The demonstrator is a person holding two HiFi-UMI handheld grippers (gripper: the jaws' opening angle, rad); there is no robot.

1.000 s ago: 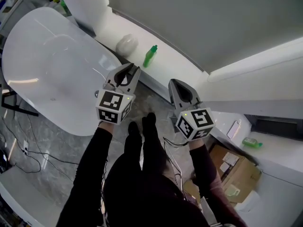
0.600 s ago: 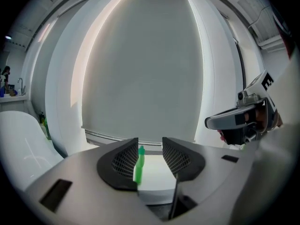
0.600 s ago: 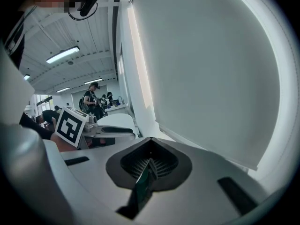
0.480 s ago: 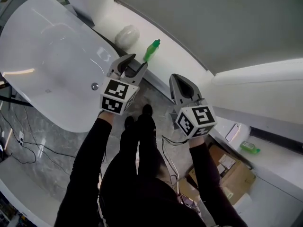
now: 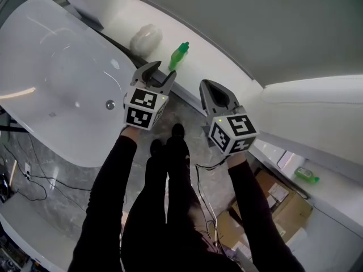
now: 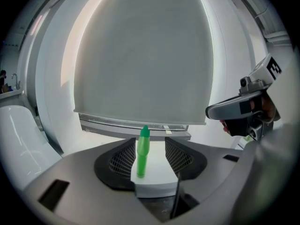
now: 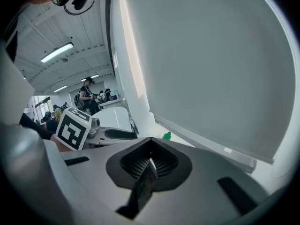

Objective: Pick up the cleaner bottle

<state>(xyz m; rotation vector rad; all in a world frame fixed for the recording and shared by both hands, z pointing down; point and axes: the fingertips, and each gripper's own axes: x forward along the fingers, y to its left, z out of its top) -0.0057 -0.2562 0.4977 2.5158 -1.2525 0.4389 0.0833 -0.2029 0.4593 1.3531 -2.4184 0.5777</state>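
My left gripper [image 5: 160,72] has come down toward the white ledge [image 5: 195,61] and its jaws have just been opening. The green cleaner bottle [image 5: 178,55] stands upright just beyond them, lined up with the gap but not yet inside, so I judge the grasp is close. My right gripper [image 5: 214,92] hangs beside it, jaws together and empty. The ledge follows the wall behind a white bathtub [image 5: 51,84], above a grey stone floor [image 5: 57,191].

Bare white ledge [image 5: 207,67] is left open on both sides of the green cleaner bottle [image 5: 179,56]. Passage behind it is closed by the grey wall panel [image 5: 255,27]. A white rounded object [image 5: 145,37] is set nearby on the ledge, beside the bathtub [image 5: 51,112].
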